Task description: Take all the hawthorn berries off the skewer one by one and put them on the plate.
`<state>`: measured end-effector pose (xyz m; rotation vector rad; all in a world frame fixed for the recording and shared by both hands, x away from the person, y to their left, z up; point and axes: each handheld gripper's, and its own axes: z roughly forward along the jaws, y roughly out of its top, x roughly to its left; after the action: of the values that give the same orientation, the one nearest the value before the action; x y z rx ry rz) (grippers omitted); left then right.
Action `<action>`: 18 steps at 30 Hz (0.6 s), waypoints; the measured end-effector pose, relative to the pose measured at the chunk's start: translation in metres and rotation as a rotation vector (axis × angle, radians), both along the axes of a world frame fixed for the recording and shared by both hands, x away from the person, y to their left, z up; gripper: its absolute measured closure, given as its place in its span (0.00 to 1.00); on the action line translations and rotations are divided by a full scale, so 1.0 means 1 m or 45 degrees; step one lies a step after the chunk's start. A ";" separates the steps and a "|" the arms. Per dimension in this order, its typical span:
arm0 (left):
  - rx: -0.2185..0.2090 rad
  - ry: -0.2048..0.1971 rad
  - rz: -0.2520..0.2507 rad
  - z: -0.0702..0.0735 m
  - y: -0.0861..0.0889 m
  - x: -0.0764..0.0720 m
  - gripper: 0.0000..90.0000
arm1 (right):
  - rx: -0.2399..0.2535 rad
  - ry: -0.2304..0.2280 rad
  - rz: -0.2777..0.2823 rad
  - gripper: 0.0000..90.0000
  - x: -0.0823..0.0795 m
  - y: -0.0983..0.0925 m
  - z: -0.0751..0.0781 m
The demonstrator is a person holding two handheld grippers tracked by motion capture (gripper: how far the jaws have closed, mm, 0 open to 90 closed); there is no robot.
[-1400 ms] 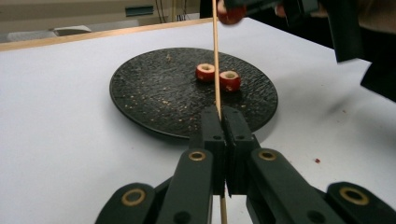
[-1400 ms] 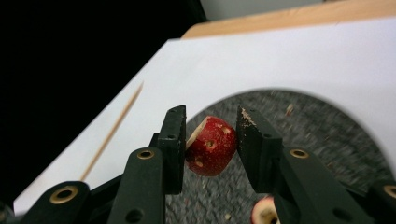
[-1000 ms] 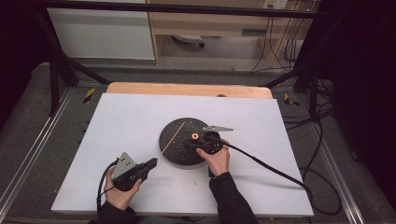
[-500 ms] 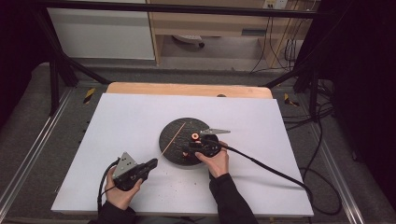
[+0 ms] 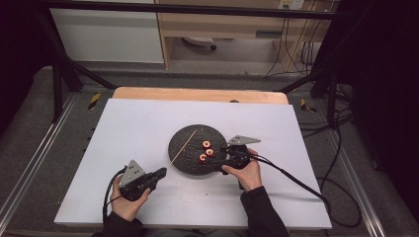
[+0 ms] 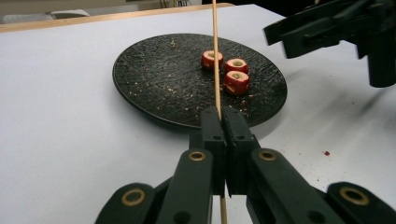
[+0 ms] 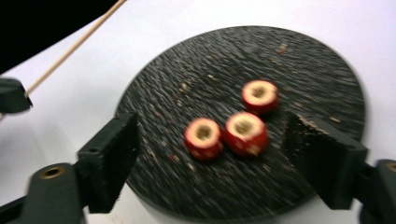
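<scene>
A round, rough-textured black plate (image 5: 190, 153) sits near the middle of the white desk (image 5: 123, 128), flecked with crumbs. On its right half lie three small red fruit rings (image 7: 243, 130) with pale hollow cores, two touching and one just beside them. A thin, straight wooden skewer (image 6: 216, 56) slants over the plate's left part. The left gripper (image 6: 224, 119), near the desk's front edge, has its fingers clenched on the skewer's end. The right gripper (image 7: 210, 154), at the plate's right rim, has just been opening; its fingers stand released, wide apart, with nothing between them, the rings lying beyond.
</scene>
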<state>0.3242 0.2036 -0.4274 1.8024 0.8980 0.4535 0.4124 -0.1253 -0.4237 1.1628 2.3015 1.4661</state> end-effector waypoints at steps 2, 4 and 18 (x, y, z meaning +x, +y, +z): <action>0.003 0.006 0.004 0.001 0.001 0.001 0.98 | -0.014 -0.006 0.009 0.14 -0.003 -0.011 -0.001; 0.005 0.013 0.004 0.002 0.001 0.002 0.98 | -0.036 -0.025 0.009 0.09 -0.007 -0.023 -0.004; 0.055 0.046 -0.014 0.019 -0.007 0.014 0.98 | -0.085 -0.065 -0.067 0.03 -0.032 -0.091 -0.023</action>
<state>0.3379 0.1961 -0.4085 1.8591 0.9091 0.4377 0.3802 -0.2165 -0.4468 1.1449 2.2508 1.3733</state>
